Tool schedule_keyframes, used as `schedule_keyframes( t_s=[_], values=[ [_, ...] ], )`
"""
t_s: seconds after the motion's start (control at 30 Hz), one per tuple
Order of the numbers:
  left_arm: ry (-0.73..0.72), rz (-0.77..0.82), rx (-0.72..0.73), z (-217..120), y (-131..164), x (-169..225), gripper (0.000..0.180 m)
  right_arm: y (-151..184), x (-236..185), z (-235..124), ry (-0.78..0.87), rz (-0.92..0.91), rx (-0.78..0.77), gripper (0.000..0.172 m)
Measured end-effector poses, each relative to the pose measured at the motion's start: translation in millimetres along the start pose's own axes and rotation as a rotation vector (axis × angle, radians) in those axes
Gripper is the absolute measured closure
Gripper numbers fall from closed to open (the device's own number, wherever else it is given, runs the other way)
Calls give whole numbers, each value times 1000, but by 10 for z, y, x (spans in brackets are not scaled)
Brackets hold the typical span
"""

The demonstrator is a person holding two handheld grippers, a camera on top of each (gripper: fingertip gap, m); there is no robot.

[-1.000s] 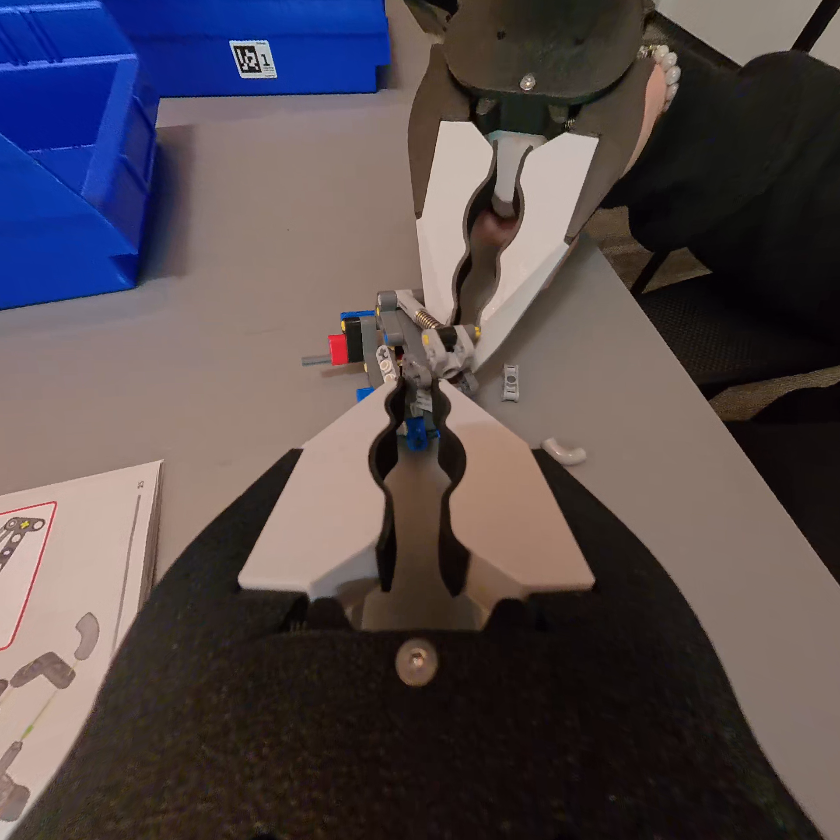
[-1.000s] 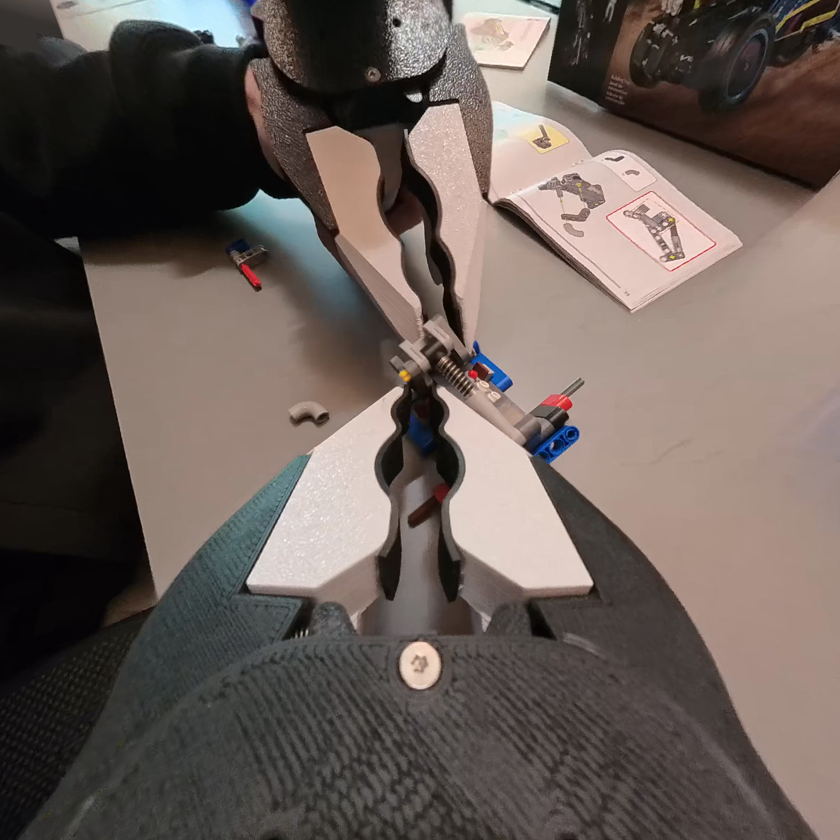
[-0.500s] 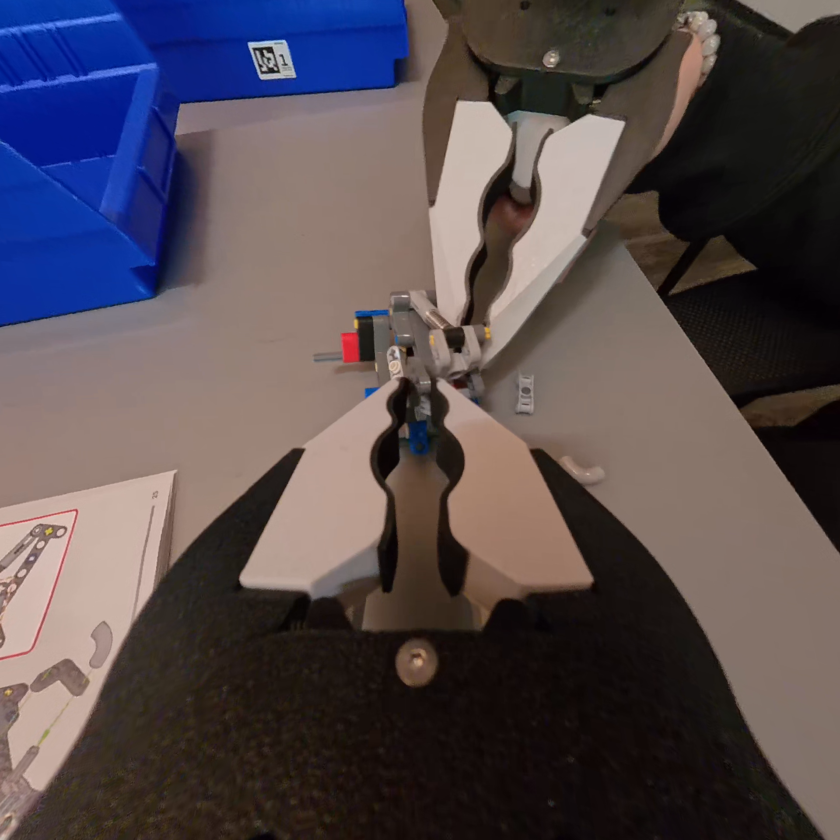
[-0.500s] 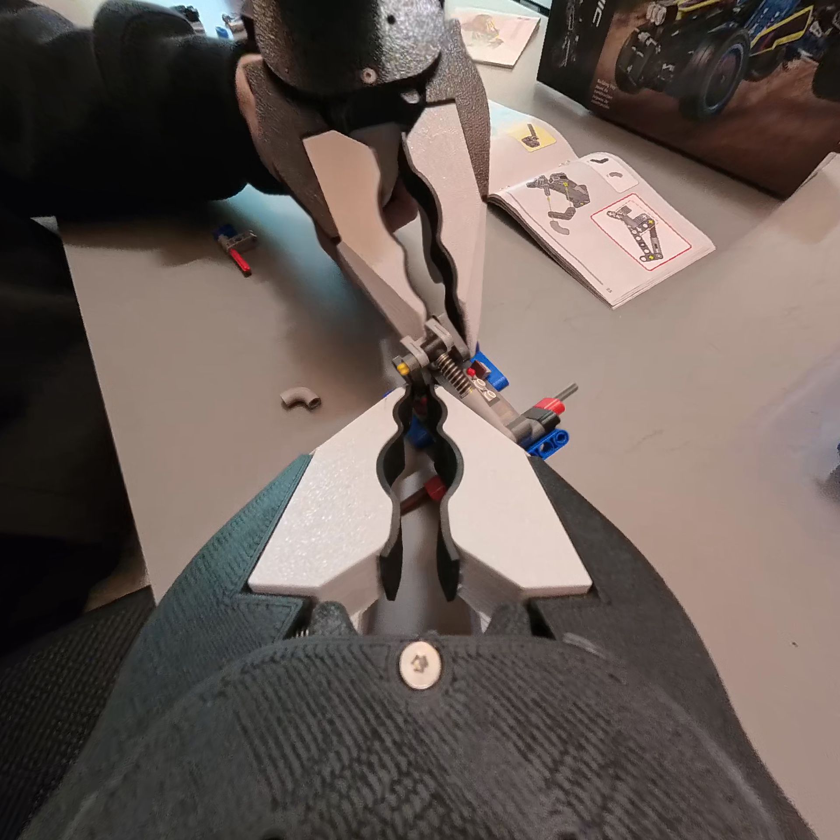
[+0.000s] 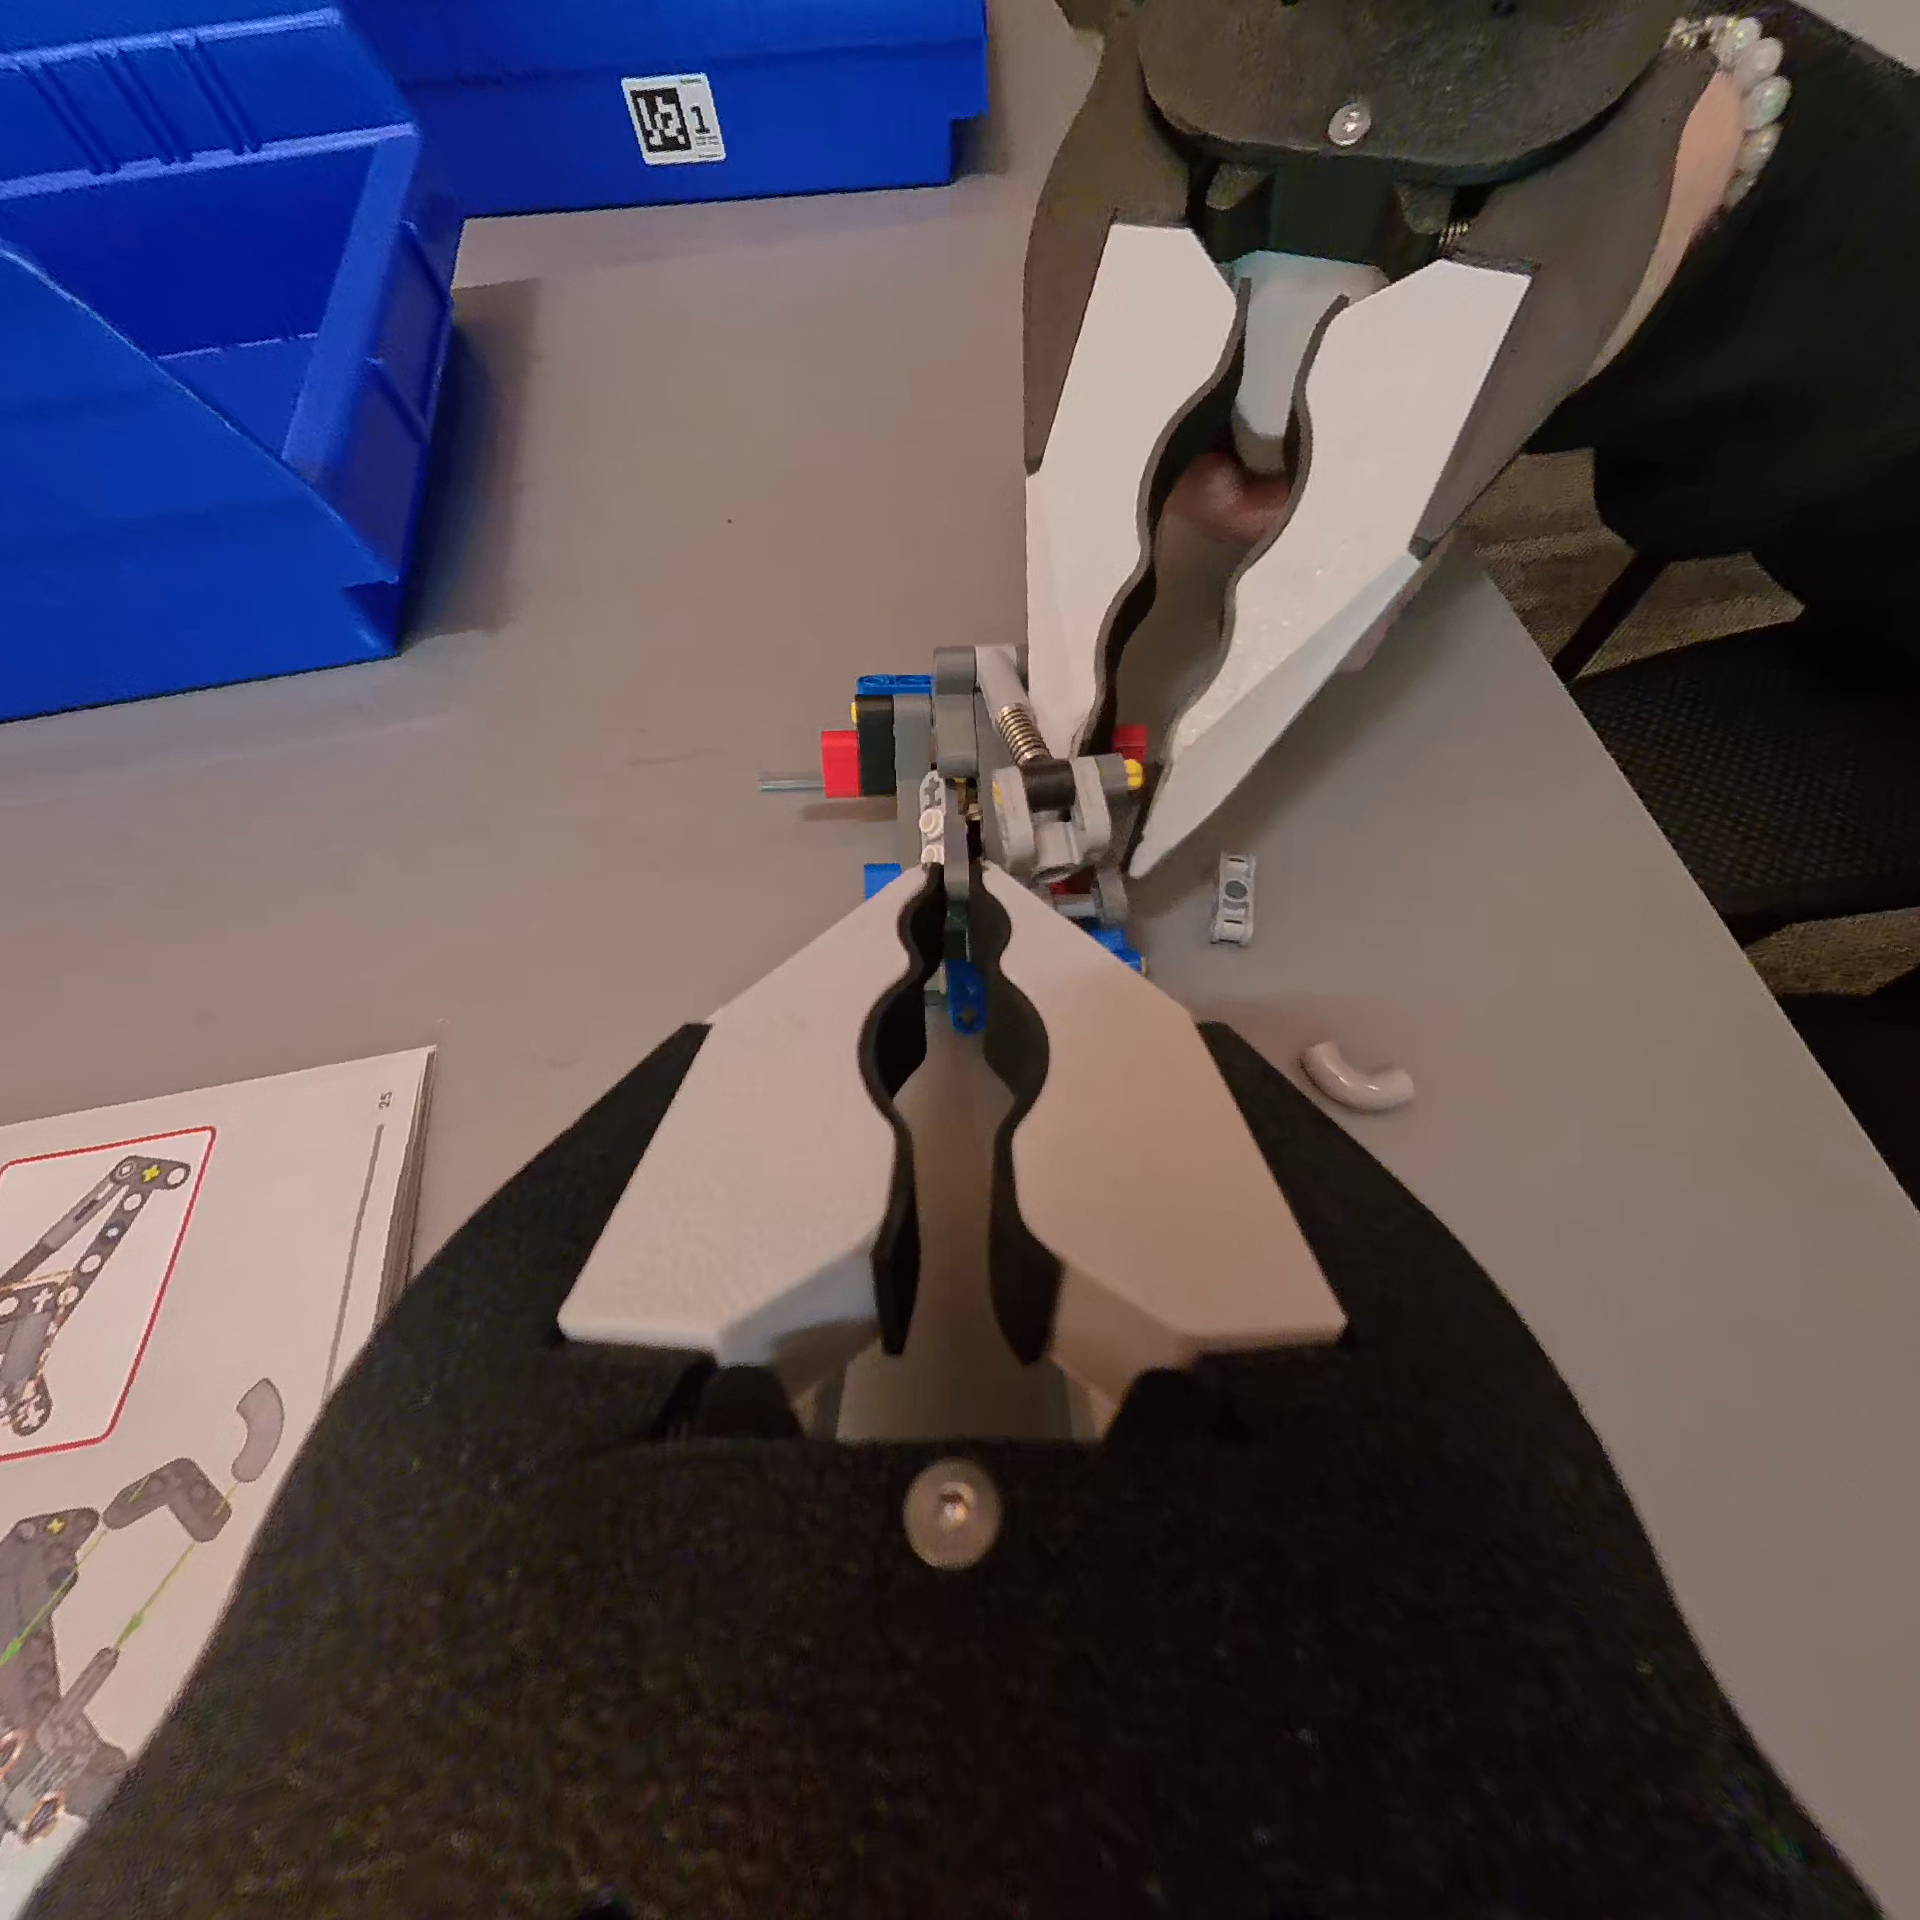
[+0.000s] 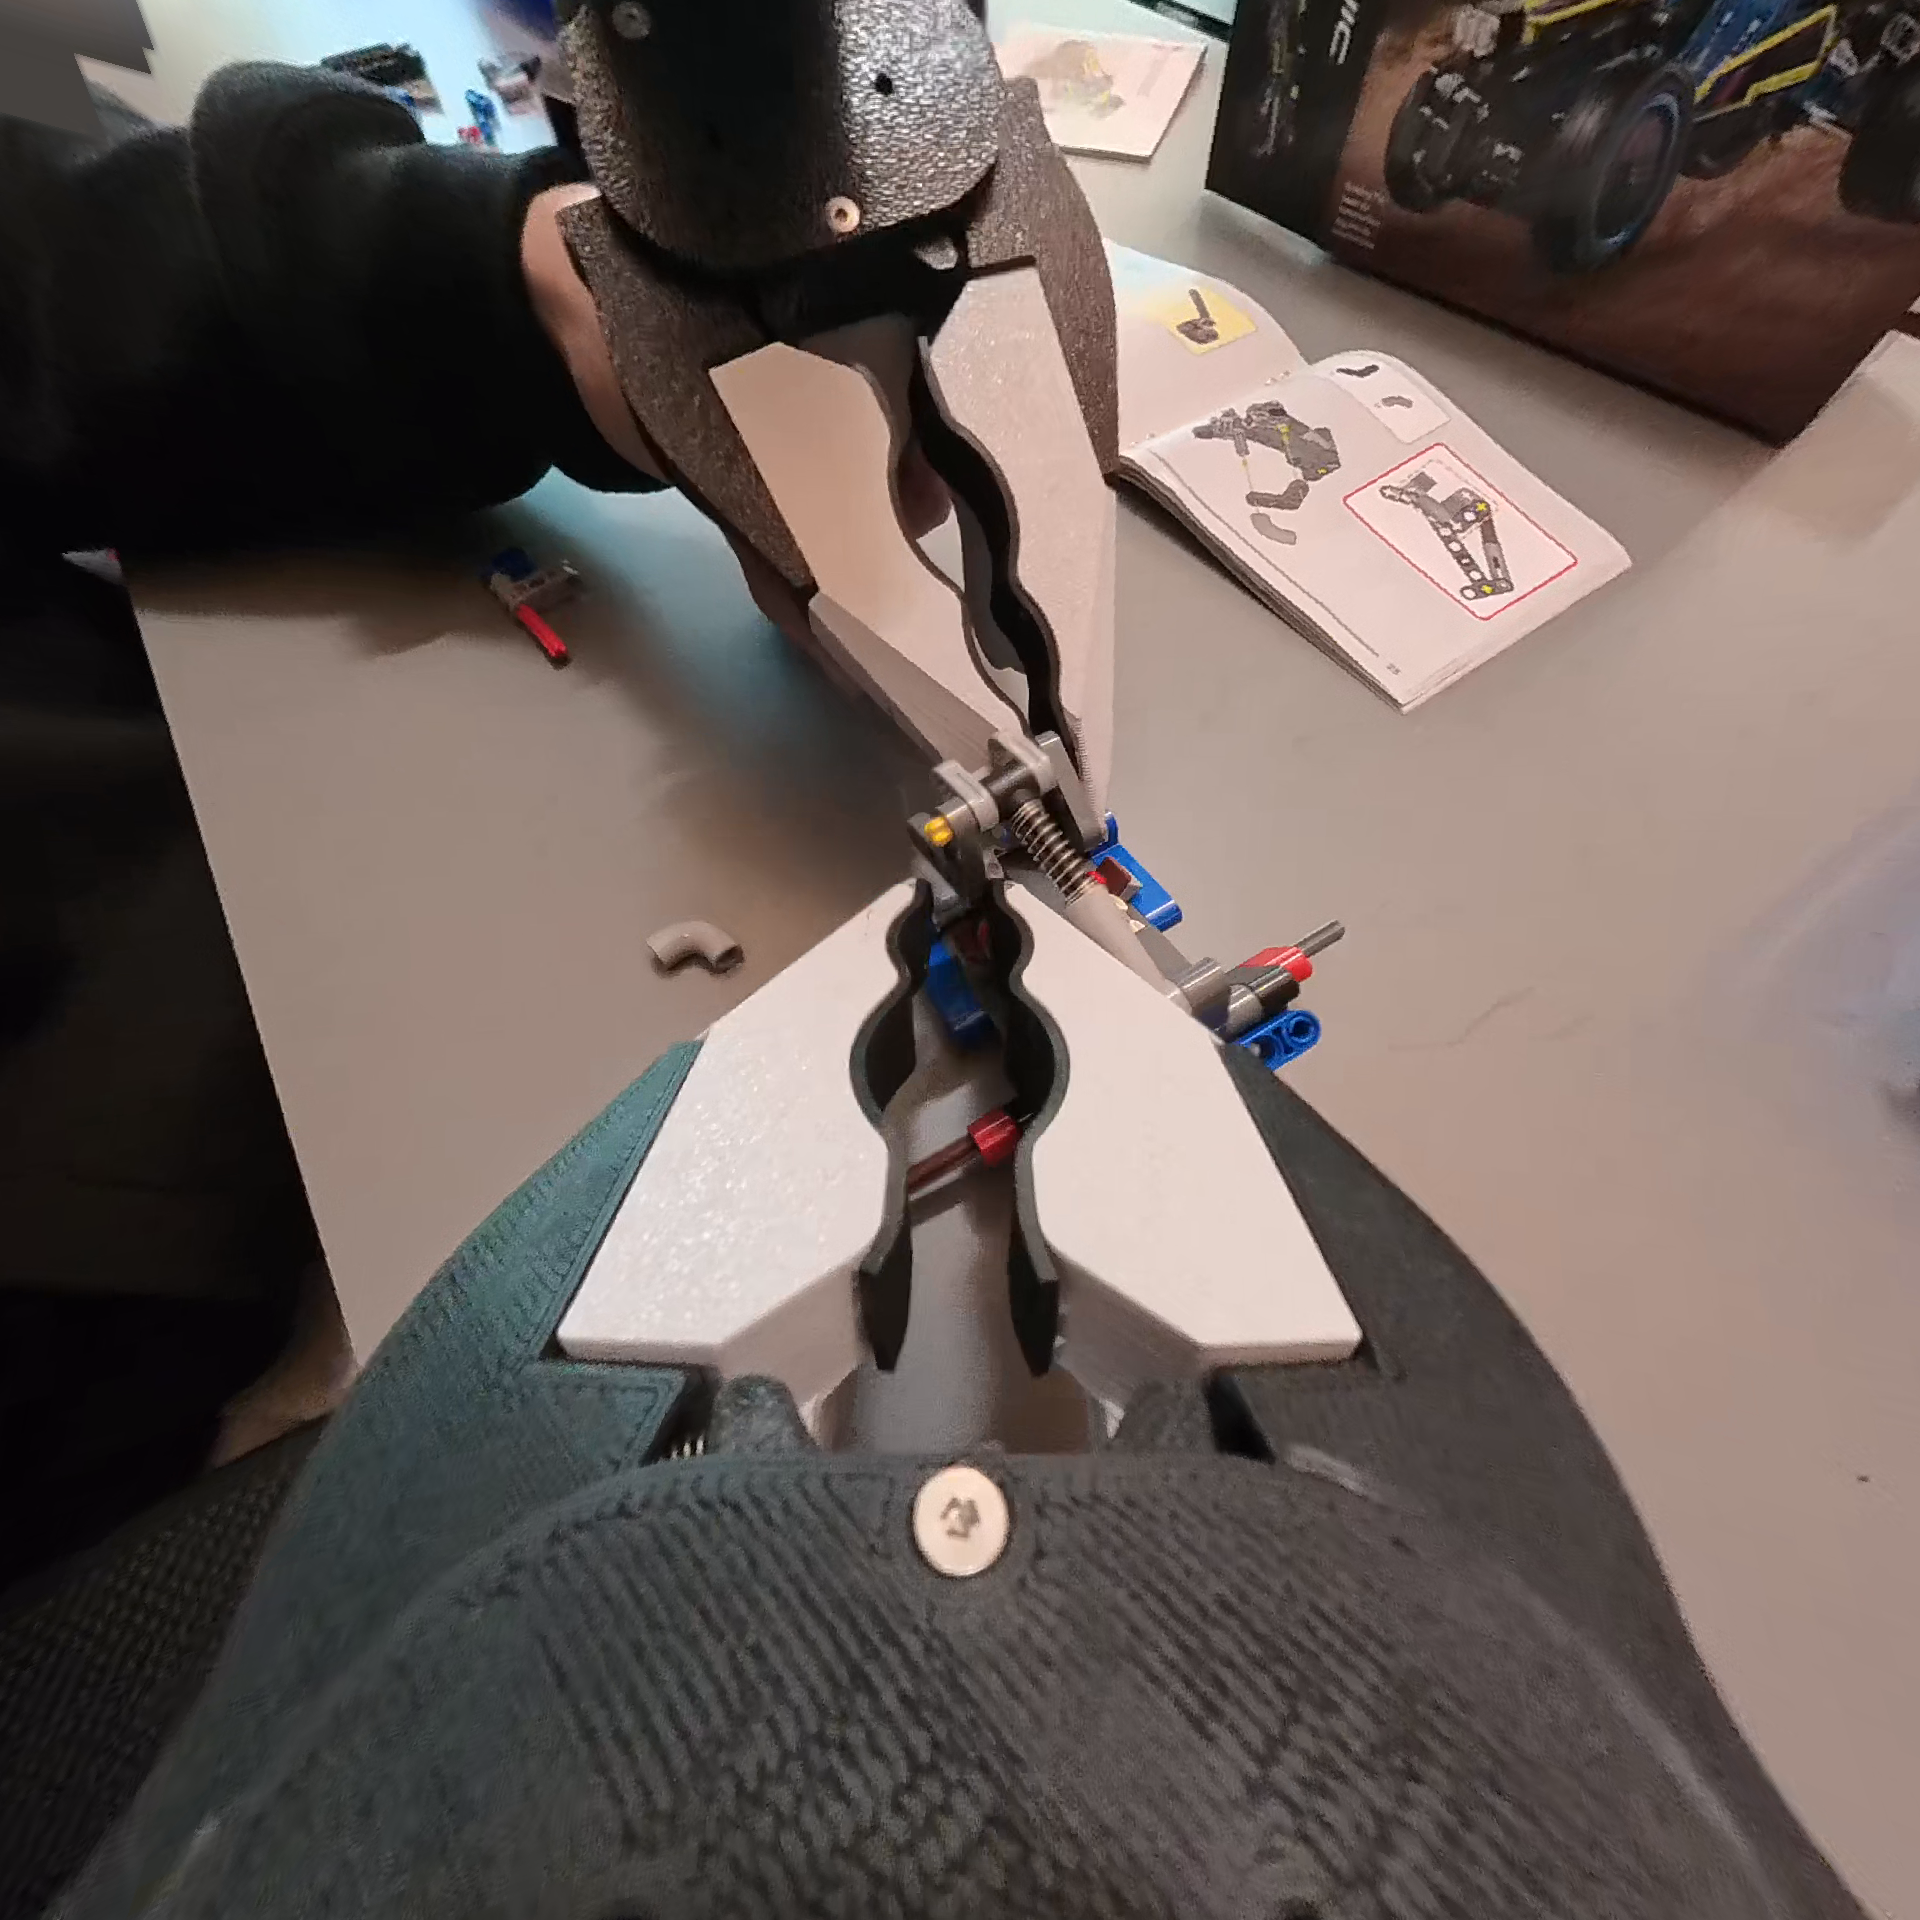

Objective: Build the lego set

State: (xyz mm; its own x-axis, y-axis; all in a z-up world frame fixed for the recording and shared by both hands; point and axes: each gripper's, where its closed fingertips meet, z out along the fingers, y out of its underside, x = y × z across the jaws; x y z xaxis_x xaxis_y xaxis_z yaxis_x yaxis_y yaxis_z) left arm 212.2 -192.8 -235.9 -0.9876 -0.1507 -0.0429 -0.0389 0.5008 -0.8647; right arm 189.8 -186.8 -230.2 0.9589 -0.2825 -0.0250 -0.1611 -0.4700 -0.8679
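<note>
Table [image 5: 644,499]: a grey surface on which everything is carried.
Bins [image 5: 197,343]: blue storage bins are set at the far left of the left wrist view.
Box [image 6: 1579,156]: a printed box with a vehicle picture is stood at the far right edge.
Booklet [image 6: 1382,520]: an open instruction booklet is laid near the box.
Left tool [image 5: 954,883]: its tips are clenched on a thin dark grey beam of the brick assembly.
Right tool [image 6: 961,904]: its tips are closed on the opposite end of the assembly, at a grey piece.
Brick assembly [image 5: 997,790]: a grey, blue and red build with a metal spring is held between both tools, just above the table.
Loose parts: a curved grey piece [image 5: 1356,1081] and a small grey connector [image 5: 1234,899] are left beside the assembly.
</note>
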Motion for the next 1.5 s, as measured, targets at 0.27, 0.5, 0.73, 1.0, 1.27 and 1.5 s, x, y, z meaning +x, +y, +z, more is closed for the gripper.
schedule_keyframes(
  t_s=[0.27, 0.5, 0.73, 1.0, 1.27, 1.5],
  values=[
    [-23, 19, -10, 8, -1, -3, 180, -104, 39, -25, 20, 203, 108, 171],
    [-20, 15, -3, 16, -7, 3, 180, -127, -23, -76, -32, 378, 165, 154],
    [-32, 8, -9, 21, -4, -7, 180, -88, 94, -36, 197, 360, 97, 159],
    [-55, 12, -18, 23, 6, -24, 180, -120, 112, -42, 328, 400, 150, 153],
    [-61, 13, -21, 33, -5, -16, 180, -147, 120, -68, 347, 455, 201, 156],
    [-80, 12, -23, 42, -12, -22, 180, -111, 115, -35, 363, 421, 166, 159]
  ],
)
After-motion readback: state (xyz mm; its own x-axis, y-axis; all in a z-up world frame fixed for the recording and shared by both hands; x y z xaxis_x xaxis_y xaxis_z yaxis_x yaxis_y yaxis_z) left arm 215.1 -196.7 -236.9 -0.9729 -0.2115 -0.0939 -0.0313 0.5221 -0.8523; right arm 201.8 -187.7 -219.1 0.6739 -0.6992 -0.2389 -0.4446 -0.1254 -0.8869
